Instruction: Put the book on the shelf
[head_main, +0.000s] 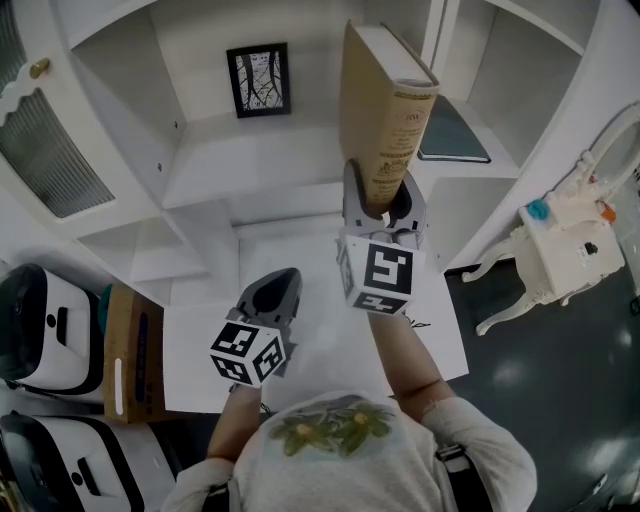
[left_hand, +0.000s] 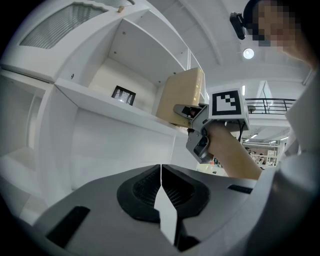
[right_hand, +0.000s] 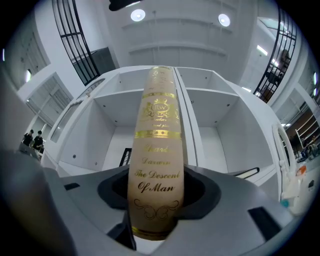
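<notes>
I hold the right gripper (head_main: 386, 208) clamped on the tan book's (head_main: 384, 105) lower end, upright in front of the white shelf (head_main: 250, 160), presumably to slide in spine-out; the left gripper (head_main: 270, 295) hangs low, jaws together, empty.

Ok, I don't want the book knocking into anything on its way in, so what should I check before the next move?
1. Grip: the right gripper is shut on the lower end of the book: ok.
2. Pose: the book stands roughly upright: ok.
3. Aim: in the right gripper view the book lines up with the divider between two compartments, not with an opening: not ok.
4. Picture frame: it stands at the back of the left compartment, with bare board in front: ok.
5. Left gripper: fingers together, nothing between them, low and apart from the book: ok.
6. Gap from the book to the shelf: cannot tell.
</notes>
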